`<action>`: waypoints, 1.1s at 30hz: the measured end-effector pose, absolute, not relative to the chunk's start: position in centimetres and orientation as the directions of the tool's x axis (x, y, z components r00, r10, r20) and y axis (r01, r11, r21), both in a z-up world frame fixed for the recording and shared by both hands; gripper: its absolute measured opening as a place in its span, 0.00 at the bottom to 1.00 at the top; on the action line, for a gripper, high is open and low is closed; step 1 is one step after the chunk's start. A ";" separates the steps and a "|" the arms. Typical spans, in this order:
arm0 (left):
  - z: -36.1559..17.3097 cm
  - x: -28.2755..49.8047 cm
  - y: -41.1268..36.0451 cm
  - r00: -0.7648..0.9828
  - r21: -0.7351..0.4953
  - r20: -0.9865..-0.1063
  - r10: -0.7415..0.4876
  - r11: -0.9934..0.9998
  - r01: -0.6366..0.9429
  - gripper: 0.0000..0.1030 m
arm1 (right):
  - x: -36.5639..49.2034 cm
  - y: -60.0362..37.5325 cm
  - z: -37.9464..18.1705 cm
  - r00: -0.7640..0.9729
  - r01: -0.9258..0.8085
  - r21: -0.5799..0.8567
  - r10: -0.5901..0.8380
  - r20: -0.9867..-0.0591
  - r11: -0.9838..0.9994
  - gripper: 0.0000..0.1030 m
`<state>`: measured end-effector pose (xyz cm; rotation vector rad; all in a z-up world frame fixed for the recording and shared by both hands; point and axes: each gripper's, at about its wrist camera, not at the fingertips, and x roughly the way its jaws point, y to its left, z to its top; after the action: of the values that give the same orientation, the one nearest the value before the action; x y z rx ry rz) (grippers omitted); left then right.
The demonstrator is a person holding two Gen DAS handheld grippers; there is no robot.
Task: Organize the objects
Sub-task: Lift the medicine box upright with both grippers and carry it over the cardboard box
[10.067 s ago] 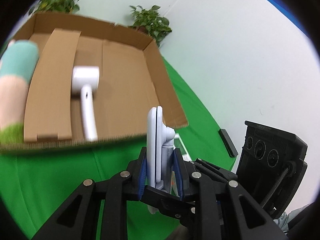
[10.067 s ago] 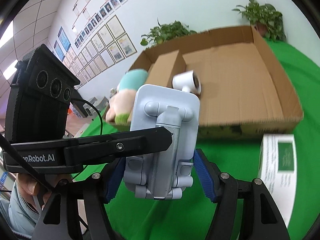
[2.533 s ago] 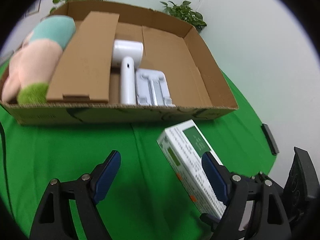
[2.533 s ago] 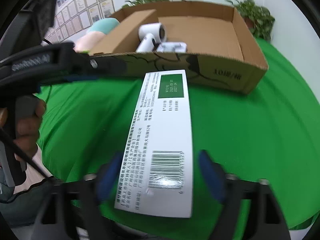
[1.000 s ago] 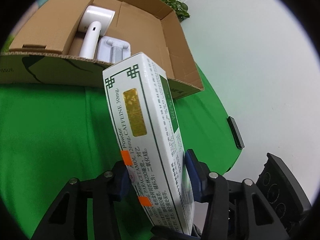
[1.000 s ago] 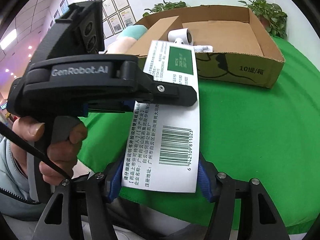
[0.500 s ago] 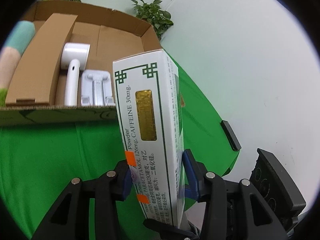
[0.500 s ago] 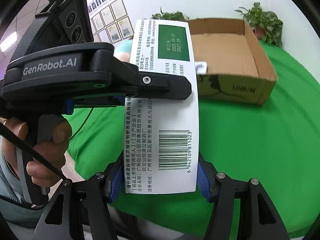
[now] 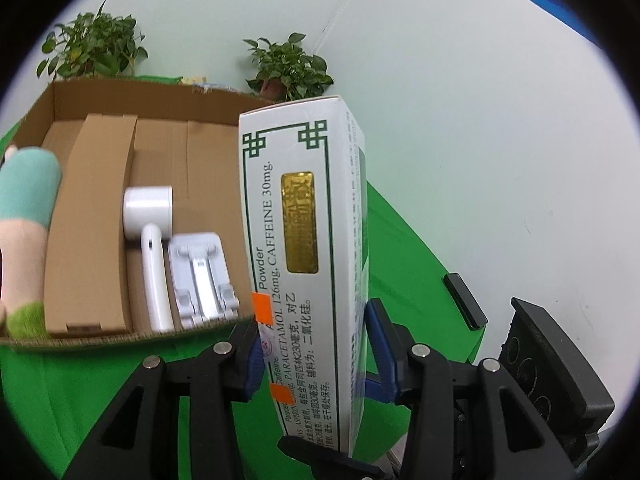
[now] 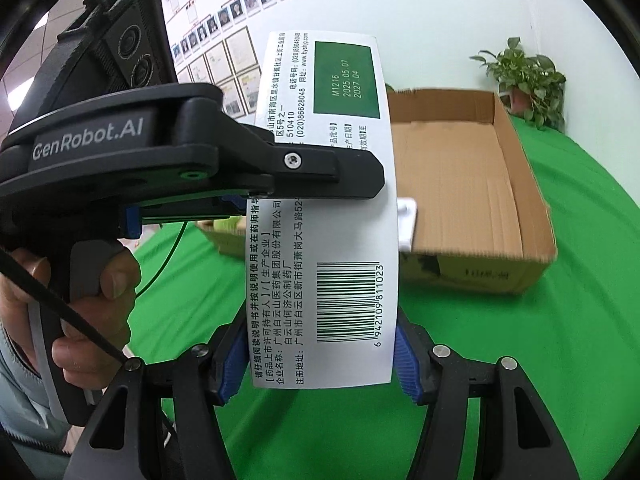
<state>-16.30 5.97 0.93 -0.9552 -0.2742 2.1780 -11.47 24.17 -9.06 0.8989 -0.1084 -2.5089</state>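
Two potted plants (image 9: 94,46) by the wall, framed photos (image 10: 224,60), green tablecloth (image 10: 540,340)

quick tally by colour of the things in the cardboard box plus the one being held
white: 3 – hair dryer, stand, held medicine box
multicolour: 1 – plush toy
brown: 1 – cardboard insert
total: 5
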 end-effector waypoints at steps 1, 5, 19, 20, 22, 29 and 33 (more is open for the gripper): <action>1.5 -16.8 6.0 -0.463 -0.441 -0.548 0.697 -0.710 -0.548 0.42 | -11.8 24.0 -8.7 -0.680 0.404 0.228 -0.458 -0.573 -0.886 0.57; 3.1 -18.8 5.1 -0.468 -0.426 -0.539 0.701 -0.705 -0.567 0.42 | -14.4 24.1 -7.1 -0.698 0.403 0.229 -0.460 -0.549 -0.886 0.57; 4.5 -27.6 10.2 -0.390 -0.419 -0.568 0.724 -0.663 -0.621 0.41 | -24.9 28.0 -4.6 -0.703 0.325 0.288 -0.434 -0.563 -0.901 0.57; 3.8 -28.4 10.6 -0.374 -0.430 -0.578 0.725 -0.660 -0.616 0.41 | -25.5 28.3 -4.9 -0.697 0.317 0.296 -0.433 -0.572 -0.901 0.57; 2.8 -29.5 11.0 -0.351 -0.451 -0.591 0.726 -0.658 -0.603 0.41 | -26.8 28.8 -5.6 -0.678 0.298 0.314 -0.432 -0.595 -0.901 0.57; -1.9 -32.5 12.2 -0.251 -0.536 -0.636 0.730 -0.652 -0.536 0.41 | -27.9 29.3 -9.5 -0.607 0.241 0.343 -0.417 -0.677 -0.908 0.57; -3.8 -33.6 13.0 -0.209 -0.559 -0.659 0.723 -0.656 -0.507 0.41 | -29.2 29.9 -11.5 -0.565 0.206 0.366 -0.416 -0.713 -0.908 0.57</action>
<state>-33.62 13.01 -3.80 -1.2290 -0.2801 1.9469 -29.22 29.91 -11.51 1.2204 -0.3438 -2.4796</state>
